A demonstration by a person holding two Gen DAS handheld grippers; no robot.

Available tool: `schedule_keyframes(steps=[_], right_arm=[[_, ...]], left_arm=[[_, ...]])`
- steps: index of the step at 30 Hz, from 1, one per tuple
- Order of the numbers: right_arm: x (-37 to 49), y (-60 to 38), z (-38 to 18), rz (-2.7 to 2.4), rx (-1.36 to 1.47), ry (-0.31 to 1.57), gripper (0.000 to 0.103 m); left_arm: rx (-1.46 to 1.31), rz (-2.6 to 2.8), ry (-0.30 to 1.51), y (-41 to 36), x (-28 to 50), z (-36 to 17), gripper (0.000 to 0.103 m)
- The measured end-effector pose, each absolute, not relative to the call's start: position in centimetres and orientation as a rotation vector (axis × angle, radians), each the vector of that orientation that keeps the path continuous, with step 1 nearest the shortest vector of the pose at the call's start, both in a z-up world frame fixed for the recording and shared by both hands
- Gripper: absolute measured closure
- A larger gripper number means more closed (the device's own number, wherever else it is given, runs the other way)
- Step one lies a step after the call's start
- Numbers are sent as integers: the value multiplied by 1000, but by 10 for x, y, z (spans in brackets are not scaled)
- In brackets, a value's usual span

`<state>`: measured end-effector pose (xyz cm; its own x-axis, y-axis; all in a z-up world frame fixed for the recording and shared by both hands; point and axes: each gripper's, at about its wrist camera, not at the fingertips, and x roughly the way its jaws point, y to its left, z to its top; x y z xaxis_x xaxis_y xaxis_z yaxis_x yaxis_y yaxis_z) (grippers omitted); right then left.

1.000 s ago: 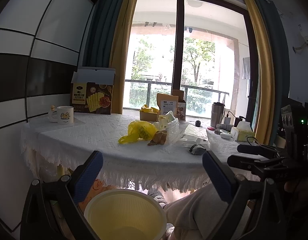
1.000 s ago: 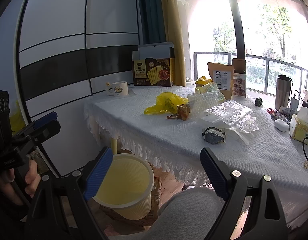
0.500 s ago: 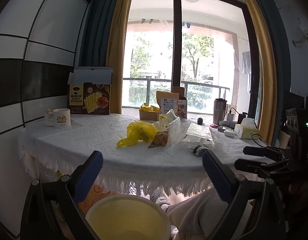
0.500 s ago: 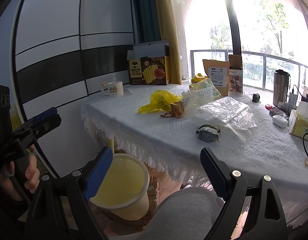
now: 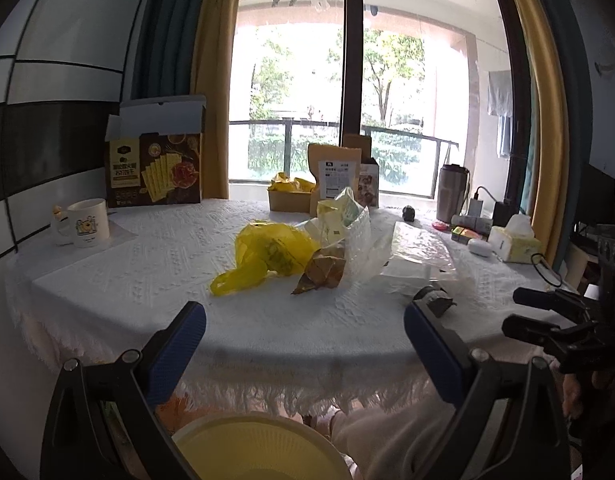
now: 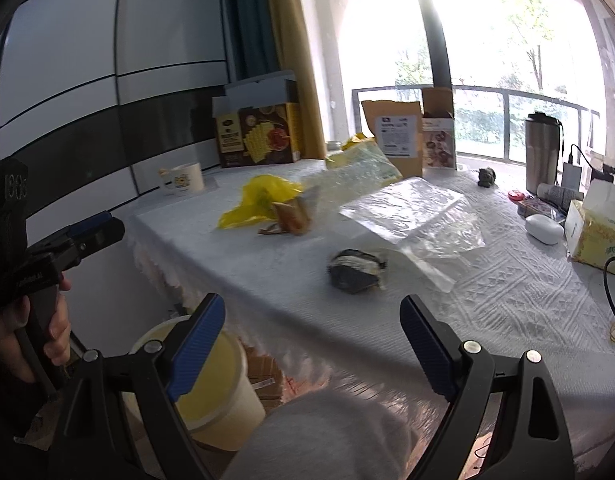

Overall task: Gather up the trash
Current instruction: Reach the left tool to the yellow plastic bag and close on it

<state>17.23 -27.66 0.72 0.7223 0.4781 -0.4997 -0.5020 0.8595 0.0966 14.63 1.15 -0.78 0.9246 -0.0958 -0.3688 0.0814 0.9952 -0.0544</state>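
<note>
Both tools, left tool [image 5: 305,334] and right tool [image 6: 312,322], are hanging spread wide and holding nothing, just short of the surface [image 6: 507,288]. A dark crumpled wrapper [image 6: 357,266] is lying near the front edge, a yellow bag [image 5: 267,254] farther back. Both look light, soft and crushable; pinching a raised fold seems best. A yellow bin [image 6: 215,392] is sitting on the floor below.

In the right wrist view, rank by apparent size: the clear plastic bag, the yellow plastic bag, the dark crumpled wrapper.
1. clear plastic bag
2. yellow plastic bag
3. dark crumpled wrapper

The wrapper lies nearest the camera and still looks smallest.
</note>
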Motion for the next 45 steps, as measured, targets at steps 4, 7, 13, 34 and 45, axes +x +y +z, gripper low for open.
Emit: schedule_keyframes(steps=[4,7,13,34,45], right_arm=[[195,-282,2,526,-42,546,15],[211,-285,2,519,-42,544,15],[250,-283,4,507,-61,560,15],[352,-296,3,393,76,720,15],[362,-291,-11,399,104,789,30]], left_arm=[[-7,-92,423,9,186,-12,3],[-8,-87,453,14,216,-13,3],[-13,-87,465,36,274,-1,3],[-1,-257,735,47,408,-56,40],[46,-253,606,36,368,-30,82]])
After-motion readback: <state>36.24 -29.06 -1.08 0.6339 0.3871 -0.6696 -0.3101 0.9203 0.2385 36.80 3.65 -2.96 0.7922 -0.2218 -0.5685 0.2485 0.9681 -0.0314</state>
